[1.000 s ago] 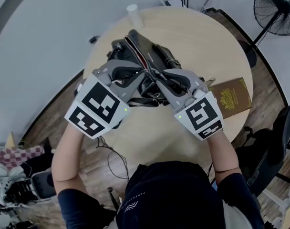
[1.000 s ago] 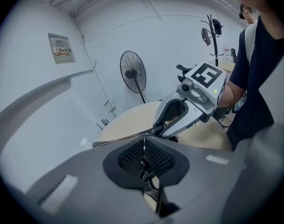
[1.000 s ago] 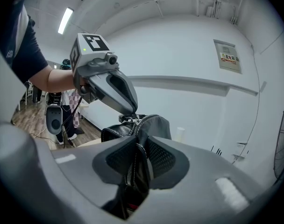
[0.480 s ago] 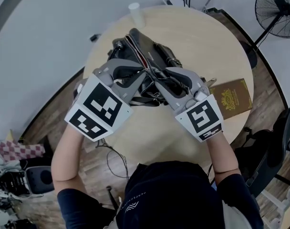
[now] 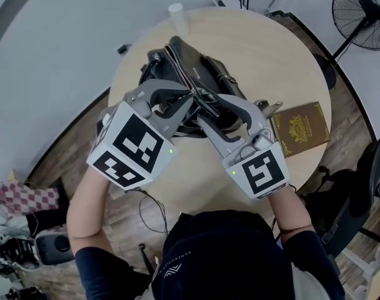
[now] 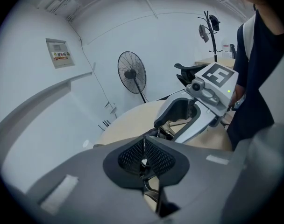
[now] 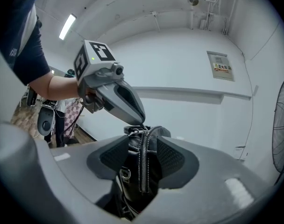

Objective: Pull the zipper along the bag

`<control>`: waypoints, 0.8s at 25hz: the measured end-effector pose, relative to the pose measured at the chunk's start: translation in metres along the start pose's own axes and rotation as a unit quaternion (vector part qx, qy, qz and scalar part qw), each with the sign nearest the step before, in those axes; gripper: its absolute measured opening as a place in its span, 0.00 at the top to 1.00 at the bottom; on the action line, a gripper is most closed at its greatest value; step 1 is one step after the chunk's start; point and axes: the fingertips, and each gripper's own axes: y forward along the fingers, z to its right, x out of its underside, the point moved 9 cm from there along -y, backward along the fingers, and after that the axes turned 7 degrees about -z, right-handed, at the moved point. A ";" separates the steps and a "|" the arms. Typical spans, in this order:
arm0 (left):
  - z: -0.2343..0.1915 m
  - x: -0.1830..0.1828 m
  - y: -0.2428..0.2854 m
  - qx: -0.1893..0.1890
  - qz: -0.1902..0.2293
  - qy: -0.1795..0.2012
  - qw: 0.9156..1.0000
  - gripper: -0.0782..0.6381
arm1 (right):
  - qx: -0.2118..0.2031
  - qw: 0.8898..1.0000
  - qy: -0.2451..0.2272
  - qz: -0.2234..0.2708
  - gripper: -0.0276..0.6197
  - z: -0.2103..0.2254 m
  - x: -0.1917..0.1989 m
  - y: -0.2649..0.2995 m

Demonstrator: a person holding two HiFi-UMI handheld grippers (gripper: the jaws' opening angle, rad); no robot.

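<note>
1. Bag [image 5: 209, 67]: black leather, lying on the round wooden bench [image 5: 277, 49]. In the head view it is on the bench's left half, between a white cup [image 5: 176, 14] at the far edge and the two claws.
2. Its long axis runs diagonally, from far left toward near right. The zipper [image 5: 180, 67] follows the same line along the top ridge, its far end pointing toward the cup.
3. Left claw [image 5: 191, 96]: clenched, its pads pressed together with only a slit between them, its tips down at the near end of the zipper line. A tiny pale speck shows in the slit; what it is cannot be made out.
4. Right claw [image 7: 142, 158]: released, its jaws having just been opening. The bag's zippered ridge stands in the gap between the two meshed pads, close to both and gripped by neither.
5. The tips of the two claws sit just beside each other over the bag's near end.
6. A brown book [image 5: 300, 127] lies at the bench's right edge, well apart from the bag.
</note>
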 end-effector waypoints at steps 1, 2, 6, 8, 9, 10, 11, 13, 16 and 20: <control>0.001 0.000 0.000 0.000 0.000 0.001 1.000 0.85 | -0.006 1.000 -0.002 -0.002 0.68 -0.004 -0.001 -0.001; 0.001 -0.001 -0.001 -0.001 0.000 0.003 1.000 0.85 | -0.012 1.000 -0.005 -0.007 0.69 -0.008 -0.002 -0.001; 0.003 -0.003 -0.002 0.000 -0.002 0.006 1.000 0.85 | -0.015 0.999 -0.042 -0.031 0.75 -0.022 0.000 0.005; 0.002 -0.003 -0.001 0.001 -0.002 0.006 1.000 0.85 | 0.002 0.997 -0.064 -0.033 0.74 -0.024 0.000 0.010; 0.001 -0.003 -0.001 0.002 -0.002 0.005 1.000 0.85 | 0.012 0.997 -0.072 -0.032 0.73 -0.024 0.000 0.012; 0.001 -0.002 0.000 0.003 -0.002 0.004 1.000 0.85 | 0.024 0.996 -0.077 -0.031 0.72 -0.023 -0.001 0.011; 0.000 -0.001 0.000 0.004 -0.001 0.003 1.000 0.85 | 0.035 0.996 -0.078 -0.030 0.72 -0.022 -0.002 0.010; 0.000 0.001 -0.001 0.005 -0.001 0.000 1.000 0.85 | 0.054 0.996 -0.071 -0.028 0.72 -0.018 -0.004 0.009; 0.000 0.003 -0.001 0.007 -0.004 -0.002 1.000 0.85 | 0.062 0.997 -0.042 -0.015 0.72 -0.012 -0.003 0.014; 0.000 0.003 0.001 0.013 -0.006 -0.004 1.000 0.85 | 0.068 0.997 -0.030 -0.014 0.72 -0.011 -0.004 0.016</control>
